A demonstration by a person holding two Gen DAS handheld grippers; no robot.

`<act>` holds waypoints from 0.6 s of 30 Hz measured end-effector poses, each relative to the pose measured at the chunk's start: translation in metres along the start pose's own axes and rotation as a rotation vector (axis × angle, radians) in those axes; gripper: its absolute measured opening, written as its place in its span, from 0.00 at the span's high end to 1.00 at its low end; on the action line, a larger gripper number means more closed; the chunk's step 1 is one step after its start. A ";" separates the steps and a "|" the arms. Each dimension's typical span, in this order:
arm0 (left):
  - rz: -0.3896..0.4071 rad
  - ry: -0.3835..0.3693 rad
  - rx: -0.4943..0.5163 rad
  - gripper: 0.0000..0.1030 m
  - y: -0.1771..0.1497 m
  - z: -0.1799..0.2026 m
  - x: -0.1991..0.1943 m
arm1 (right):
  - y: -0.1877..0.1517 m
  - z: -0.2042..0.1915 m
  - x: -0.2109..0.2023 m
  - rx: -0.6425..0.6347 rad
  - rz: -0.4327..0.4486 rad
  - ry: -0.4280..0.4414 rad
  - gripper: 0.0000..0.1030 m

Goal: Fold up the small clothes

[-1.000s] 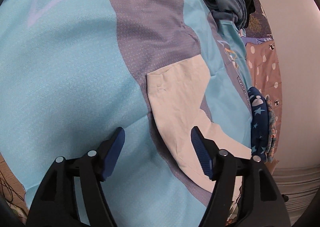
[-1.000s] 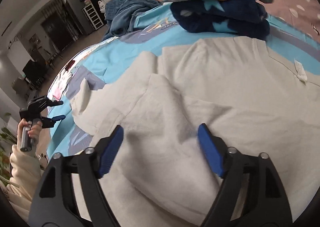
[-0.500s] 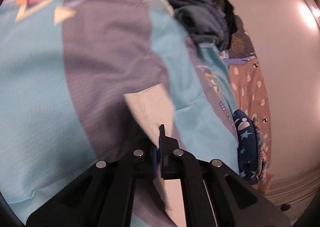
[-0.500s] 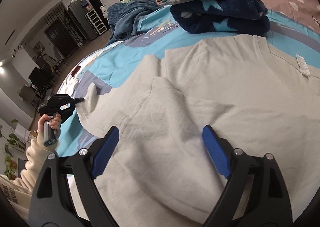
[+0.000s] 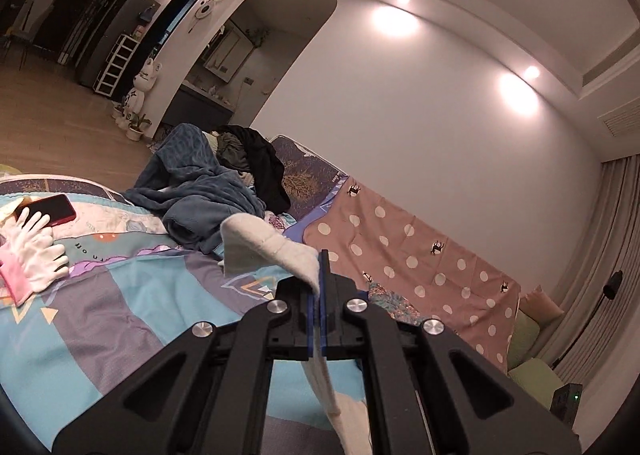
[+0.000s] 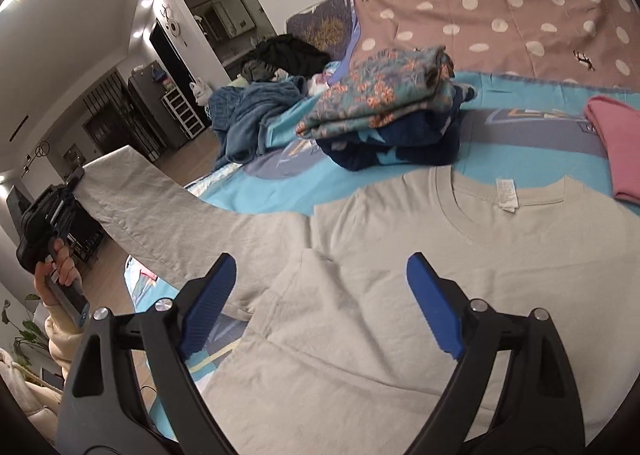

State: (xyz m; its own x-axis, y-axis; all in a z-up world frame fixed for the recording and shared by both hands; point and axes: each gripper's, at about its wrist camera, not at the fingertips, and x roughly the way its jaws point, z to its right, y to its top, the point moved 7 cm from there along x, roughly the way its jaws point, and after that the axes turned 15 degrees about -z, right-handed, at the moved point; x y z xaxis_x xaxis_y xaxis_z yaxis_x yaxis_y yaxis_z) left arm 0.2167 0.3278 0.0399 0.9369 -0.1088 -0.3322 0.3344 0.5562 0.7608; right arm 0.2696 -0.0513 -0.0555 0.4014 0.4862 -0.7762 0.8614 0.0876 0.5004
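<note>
**Presently: grey T-shirt, one sleeve lifted off the bed**

Item one, the grey T-shirt (image 6: 400, 295): lies flat on the bed, neckline and white label toward the far side, body spread under the right gripper. Its left sleeve (image 6: 160, 211) is drawn out and raised to the left, clear of the bedspread. The left wrist view shows the same cloth (image 5: 264, 245) arching up from the closed jaws and hanging down below them.

Item two, the left gripper (image 5: 319, 307): jaws pressed together on the sleeve edge, the fabric pinched between the blue pads. In the right wrist view it appears far left, held in a hand (image 6: 60, 267) with a cream cuff.

Item three, the right gripper (image 6: 320, 307): jaws spread wide, nothing between them, poised over the shirt's near left part, blue pads (image 6: 208, 299) either side of a fold ridge.

Item four, the bedspread (image 5: 80, 319): turquoise and grey-purple blocks with small triangles.

Item five, folded stack (image 6: 384, 123): floral piece on top of a navy starred one, just beyond the shirt's collar.

Item six, pink garment (image 6: 616, 147): far right, beside the shirt's shoulder.

Item seven, unfolded heap (image 5: 208, 195): blue and black clothes at the far end.

Item eight, white gloves (image 5: 36, 251) and a red phone (image 5: 50, 211): left edge of the bed.
</note>
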 end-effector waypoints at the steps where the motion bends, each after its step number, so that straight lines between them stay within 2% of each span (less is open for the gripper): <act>1: -0.002 0.002 -0.014 0.99 -0.004 -0.003 -0.004 | -0.001 -0.002 -0.001 -0.003 0.002 0.000 0.13; 5: 0.002 0.065 -0.042 0.99 -0.015 -0.036 -0.013 | -0.006 -0.011 0.005 -0.019 -0.020 0.027 0.13; 8: -0.019 0.052 -0.092 0.99 -0.021 -0.058 -0.008 | -0.009 -0.018 0.011 -0.034 -0.033 0.034 0.13; 11: -0.007 0.054 -0.065 0.99 -0.020 -0.060 -0.006 | -0.009 -0.024 0.017 -0.041 -0.052 0.043 0.13; 14: -0.004 -0.006 -0.007 0.99 -0.013 -0.035 -0.002 | -0.005 -0.028 0.015 -0.035 -0.073 0.065 0.13; 17: 0.020 -0.033 0.170 0.99 -0.008 0.023 0.002 | 0.009 -0.031 -0.002 -0.022 -0.058 0.109 0.13; 18: 0.027 -0.045 0.261 0.99 -0.011 0.052 0.003 | 0.013 -0.032 -0.008 -0.016 -0.053 0.117 0.12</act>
State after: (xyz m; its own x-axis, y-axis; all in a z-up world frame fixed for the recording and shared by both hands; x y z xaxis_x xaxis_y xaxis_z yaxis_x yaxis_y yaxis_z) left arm 0.2215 0.2783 0.0598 0.9476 -0.1365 -0.2888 0.3184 0.3291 0.8890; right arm 0.2676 -0.0265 -0.0303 0.3157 0.5786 -0.7521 0.8749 0.1292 0.4667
